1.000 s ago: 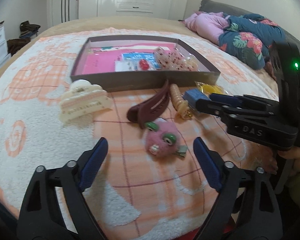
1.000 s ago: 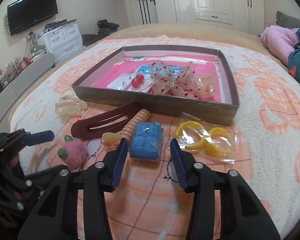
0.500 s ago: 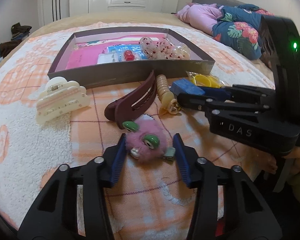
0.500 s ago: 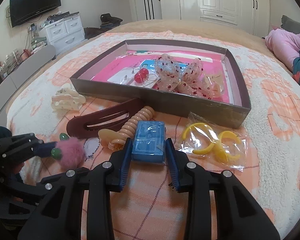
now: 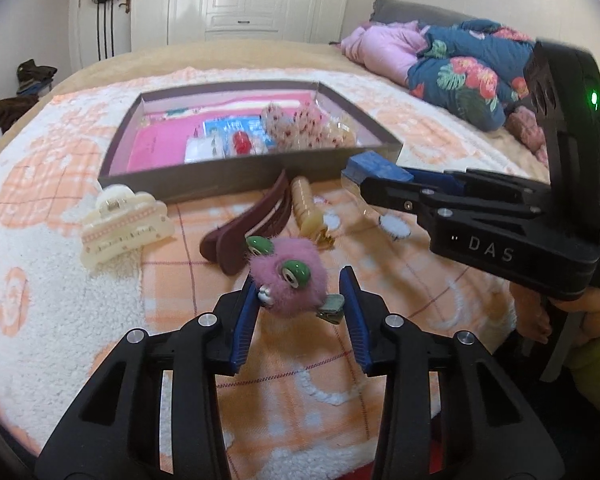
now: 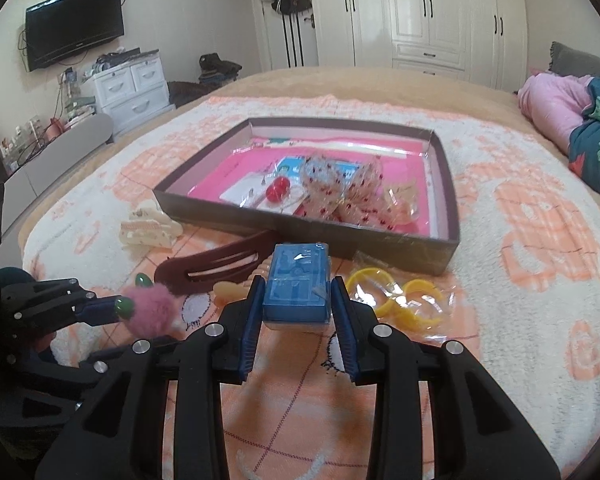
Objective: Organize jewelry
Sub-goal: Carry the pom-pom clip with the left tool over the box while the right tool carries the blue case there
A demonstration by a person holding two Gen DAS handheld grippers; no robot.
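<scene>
**Fluffy clip and blue box both gripped, tray ahead**

Fluffy pink clip (image 5: pixel 288 280) with green eyes sits between the blue pads of the left gripper (image 5: pixel 300 304), lifted clear of the blanket (image 5: pixel 60 320). Left pad presses its fur; the small metal clasp at its lower right touches the right pad. Jaws narrowed around it.

Blue box (image 6: pixel 298 284), wrapped in clear film, is clamped between the pads of the right gripper (image 6: pixel 298 320), both pads flat against its sides. In the left view the same box shows at the tip of the right gripper, near the tray's front right corner.

Tray (image 6: pixel 300 226), dark-walled with a pink floor, lies just beyond both grippers. It holds a red bead (image 6: pixel 277 191) and a dotted sheer bow (image 6: pixel 340 184).

On the blanket between grippers and tray: a maroon hair clip (image 5: pixel 252 220), a beige spiral clip (image 5: pixel 306 208) beside it, a cream claw clip (image 5: pixel 124 228) to the left, and bagged yellow rings (image 6: pixel 396 296) to the right of the box. The maroon clip lies directly ahead of the pink one.
</scene>
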